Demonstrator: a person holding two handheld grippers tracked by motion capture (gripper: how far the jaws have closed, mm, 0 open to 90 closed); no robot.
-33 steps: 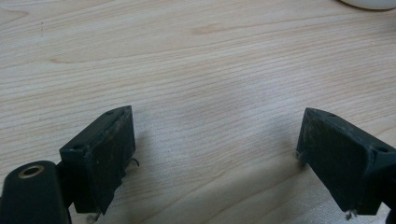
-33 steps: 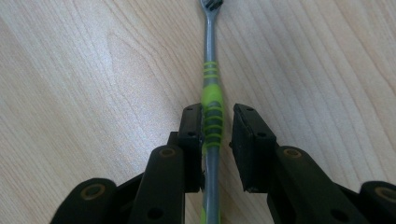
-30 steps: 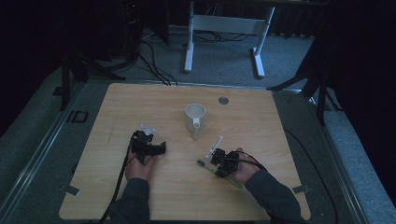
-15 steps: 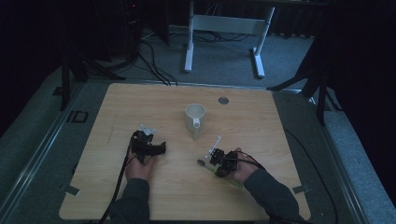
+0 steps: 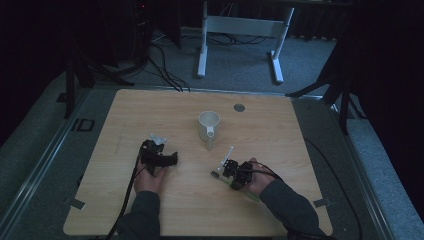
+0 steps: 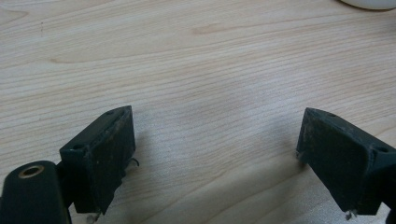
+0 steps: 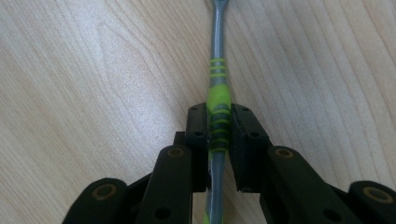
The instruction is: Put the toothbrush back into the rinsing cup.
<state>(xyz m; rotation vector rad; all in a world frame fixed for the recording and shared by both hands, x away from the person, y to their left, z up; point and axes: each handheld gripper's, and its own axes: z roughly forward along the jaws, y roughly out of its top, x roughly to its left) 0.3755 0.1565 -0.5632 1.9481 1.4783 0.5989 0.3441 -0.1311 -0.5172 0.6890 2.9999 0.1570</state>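
While the left gripper (image 6: 212, 158) is held with jaws wide apart over the table (image 5: 300, 150), the toothbrush (image 7: 217, 100), lying flat on the wood, is clamped by the right gripper (image 7: 219, 140).

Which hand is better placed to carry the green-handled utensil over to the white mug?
Right: its gripper is already shut on the utensil. The left gripper sits open over bare table.

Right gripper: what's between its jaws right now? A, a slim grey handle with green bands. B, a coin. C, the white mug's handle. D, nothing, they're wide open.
A: in the right gripper view the right gripper has its jaws clamped on the slim grey handle with green bands, lying on the wooden table.
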